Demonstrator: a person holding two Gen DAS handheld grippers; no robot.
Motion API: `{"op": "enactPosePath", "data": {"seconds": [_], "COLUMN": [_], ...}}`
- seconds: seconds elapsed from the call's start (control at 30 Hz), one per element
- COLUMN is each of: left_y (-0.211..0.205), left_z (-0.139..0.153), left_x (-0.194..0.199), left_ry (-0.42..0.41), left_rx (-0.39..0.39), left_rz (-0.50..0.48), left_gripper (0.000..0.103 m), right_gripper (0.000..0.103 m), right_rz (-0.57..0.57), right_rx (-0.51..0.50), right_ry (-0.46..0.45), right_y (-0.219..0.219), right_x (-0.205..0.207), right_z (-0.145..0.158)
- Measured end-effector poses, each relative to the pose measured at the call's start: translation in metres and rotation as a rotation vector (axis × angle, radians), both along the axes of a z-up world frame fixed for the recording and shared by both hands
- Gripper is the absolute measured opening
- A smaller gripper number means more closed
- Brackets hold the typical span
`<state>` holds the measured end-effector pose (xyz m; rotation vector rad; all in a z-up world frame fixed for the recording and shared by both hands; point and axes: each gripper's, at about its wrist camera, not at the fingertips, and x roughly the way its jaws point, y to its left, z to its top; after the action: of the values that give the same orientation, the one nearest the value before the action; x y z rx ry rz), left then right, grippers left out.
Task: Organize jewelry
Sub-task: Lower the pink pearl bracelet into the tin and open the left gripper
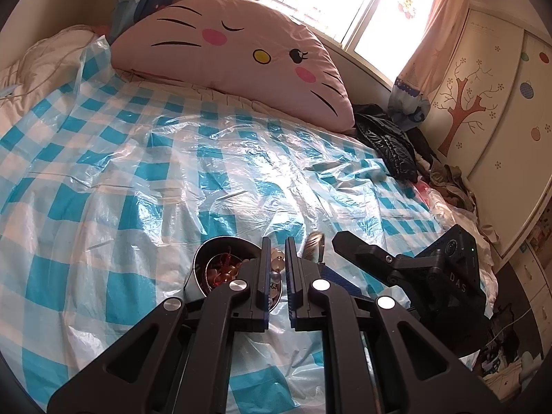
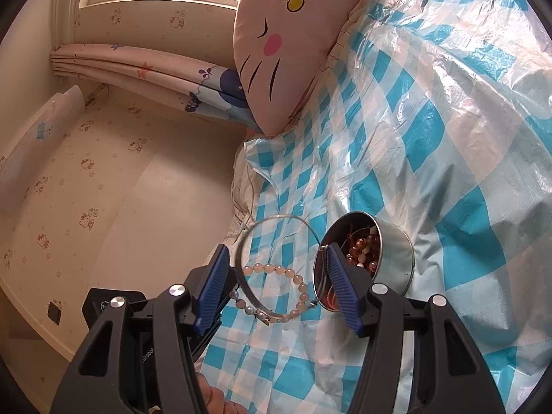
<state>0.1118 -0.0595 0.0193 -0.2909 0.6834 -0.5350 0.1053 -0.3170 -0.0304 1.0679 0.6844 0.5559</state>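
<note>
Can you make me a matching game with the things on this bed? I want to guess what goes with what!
Things:
1. pillow
2. tin
3. bracelet
4. right gripper

Clues:
A. open wide
B. pale round beads
C. pink with a cat face
D. shiny metal, jewelry inside

Pairs: 1-C, 2-D, 3-B, 4-A

White letters "DAS" stand on the right gripper [image 1: 348, 241] body.
</note>
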Motion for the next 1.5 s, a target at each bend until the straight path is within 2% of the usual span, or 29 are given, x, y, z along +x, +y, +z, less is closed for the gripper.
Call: {"op": "enactPosePath", "data": {"seconds": [0.23, 0.3, 0.37, 0.4, 0.43, 0.53, 0.67, 0.77, 0.83, 0.97, 1.0, 1.07, 1.1, 1.13, 1.17, 1.23, 1.3, 1.33, 1.37, 1.43, 1.5], "left_y": [0.001, 0.003, 0.006, 0.008, 0.009, 0.012, 0.012, 0.009, 0.008, 0.015, 0.02, 0.029, 0.032, 0.033, 0.033, 0.03, 0.024, 0.021, 0.018, 0.016, 0.016], "left_z": [0.0, -0.001, -0.001, -0.002, -0.002, -0.009, -0.03, -0.04, -0.046, -0.05, -0.051, -0.058, -0.063, -0.068, -0.073, -0.082, -0.085, -0.084, -0.083, -0.077, -0.068], "left_x": [0.0, 0.0, 0.0, 0.001, 0.001, 0.003, 0.008, 0.006, 0.007, 0.011, 0.013, 0.021, 0.026, 0.03, 0.034, 0.04, 0.041, 0.04, 0.038, 0.034, 0.031], "left_ry": [-0.003, -0.003, -0.002, 0.0, 0.003, 0.037, 0.128, 0.174, 0.194, 0.221, 0.232, 0.28, 0.306, 0.33, 0.355, 0.396, 0.405, 0.395, 0.383, 0.351, 0.312], "left_rx": [0.0, -0.004, -0.009, -0.01, -0.007, 0.027, 0.096, 0.144, 0.17, 0.15, 0.137, 0.076, 0.049, 0.026, 0.009, -0.034, -0.047, -0.037, -0.019, 0.011, 0.03], "left_rz": [0.004, 0.011, 0.019, 0.023, 0.025, 0.029, 0.008, -0.022, -0.014, 0.025, 0.042, 0.061, 0.068, 0.069, 0.062, 0.034, 0.021, 0.018, 0.012, 0.011, 0.019], "left_gripper": [0.008, 0.008, 0.008, 0.008, 0.008, 0.008, 0.008, 0.008, 0.008, 0.008, 0.01, 0.022, 0.027, 0.035, 0.041, 0.043, 0.042, 0.034, 0.019, 0.009, 0.007], "right_gripper": [0.058, 0.058, 0.065, 0.073, 0.075, 0.075, 0.075, 0.075, 0.075, 0.08, 0.08, 0.079, 0.074, 0.062, 0.062, 0.062, 0.062, 0.062, 0.062, 0.062, 0.062], "right_rz": [0.003, 0.006, 0.048, 0.082, 0.118, 0.211, 0.309, 0.334, 0.348, 0.38, 0.386, 0.4, 0.406, 0.404, 0.403, 0.405, 0.404, 0.405, 0.405, 0.385, 0.356], "right_rx": [0.001, -0.082, -0.212, -0.274, -0.335, -0.453, -0.533, -0.726, -0.767, -0.871, -0.906, -0.952, -0.96, -0.967, -0.961, -0.934, -0.932, -0.927, -0.922, -0.912, -0.884], "right_ry": [0.0, 0.026, 0.062, 0.086, 0.12, 0.197, 0.184, 0.218, 0.211, 0.194, 0.184, 0.169, 0.164, 0.164, 0.168, 0.171, 0.17, 0.168, 0.166, 0.156, 0.141], "right_y": [-0.002, 0.0, 0.006, 0.012, 0.018, 0.037, 0.064, 0.083, 0.09, 0.107, 0.112, 0.116, 0.117, 0.116, 0.114, 0.11, 0.11, 0.11, 0.108, 0.104, 0.096], "right_x": [-0.001, 0.0, 0.001, 0.002, 0.002, 0.001, -0.001, -0.002, -0.004, -0.005, -0.006, -0.006, -0.006, -0.007, -0.007, -0.007, -0.008, -0.009, -0.01, -0.012, -0.013], "right_z": [0.002, 0.006, 0.01, 0.008, 0.004, -0.012, -0.018, -0.027, -0.028, -0.033, -0.034, -0.034, -0.034, -0.034, -0.034, -0.033, -0.032, -0.031, -0.029, -0.024, -0.016]}}
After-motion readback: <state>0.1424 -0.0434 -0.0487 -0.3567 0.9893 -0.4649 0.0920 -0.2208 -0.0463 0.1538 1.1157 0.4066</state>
